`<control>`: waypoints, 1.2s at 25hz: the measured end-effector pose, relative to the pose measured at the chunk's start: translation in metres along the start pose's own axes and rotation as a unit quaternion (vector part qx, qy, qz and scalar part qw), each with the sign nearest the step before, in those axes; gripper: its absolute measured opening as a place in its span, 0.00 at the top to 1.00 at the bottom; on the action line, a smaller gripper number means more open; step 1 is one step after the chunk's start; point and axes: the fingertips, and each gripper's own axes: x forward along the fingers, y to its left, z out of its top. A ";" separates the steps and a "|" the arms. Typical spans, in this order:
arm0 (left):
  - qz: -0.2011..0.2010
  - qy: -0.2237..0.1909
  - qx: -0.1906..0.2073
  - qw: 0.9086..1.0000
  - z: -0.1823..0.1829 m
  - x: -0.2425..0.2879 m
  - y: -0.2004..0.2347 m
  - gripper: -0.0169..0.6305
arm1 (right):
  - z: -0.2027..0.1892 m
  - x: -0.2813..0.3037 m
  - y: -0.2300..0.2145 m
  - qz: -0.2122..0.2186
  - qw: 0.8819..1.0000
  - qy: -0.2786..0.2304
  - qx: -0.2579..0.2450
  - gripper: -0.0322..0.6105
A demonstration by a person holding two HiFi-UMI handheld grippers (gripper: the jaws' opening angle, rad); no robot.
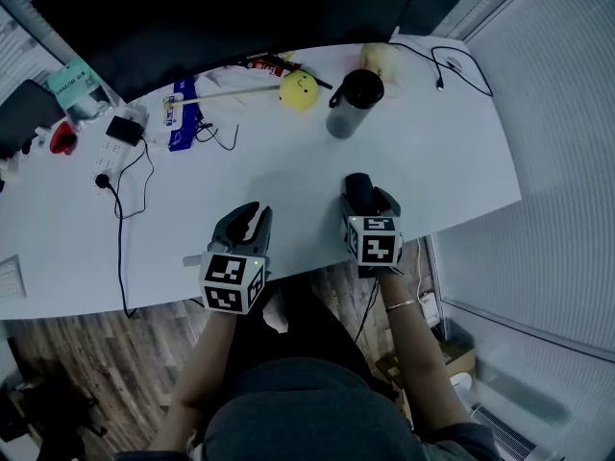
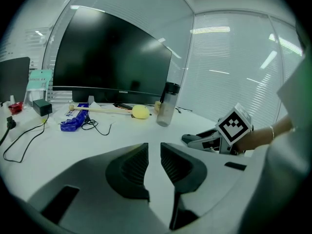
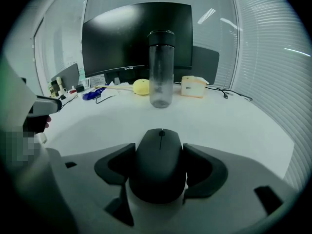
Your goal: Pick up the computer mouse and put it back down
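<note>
The black computer mouse (image 1: 357,188) (image 3: 160,162) lies between the jaws of my right gripper (image 1: 368,198) (image 3: 160,152), low over the white desk (image 1: 452,152) near its front edge. Both pads rest against the mouse's sides. I cannot tell whether the mouse touches the desk. My left gripper (image 1: 252,217) (image 2: 154,152) is to the left over the desk's front edge, with only a narrow slit between its jaws and nothing in them. In the left gripper view the right gripper (image 2: 195,139) shows at the right.
A clear bottle with a black lid (image 1: 351,104) (image 3: 161,69) stands behind the mouse. A yellow ball (image 1: 299,90), a blue packet (image 1: 183,113), a power strip (image 1: 108,166) with cables and a black monitor (image 1: 221,17) line the back. A beige block (image 3: 193,87) sits back right.
</note>
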 end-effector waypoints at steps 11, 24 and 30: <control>0.003 0.000 -0.003 1.000 -0.001 0.003 -0.004 0.87 | 0.001 0.002 0.000 0.013 1.000 0.001 -0.005 0.48; 0.003 -0.005 0.007 1.000 0.004 0.005 -0.010 0.87 | 0.012 -0.018 -0.014 0.015 1.000 -0.023 0.012 0.48; -0.024 -0.008 0.017 1.000 0.011 0.019 -0.030 0.87 | 0.013 -0.034 -0.046 -0.012 0.999 -0.030 0.015 0.48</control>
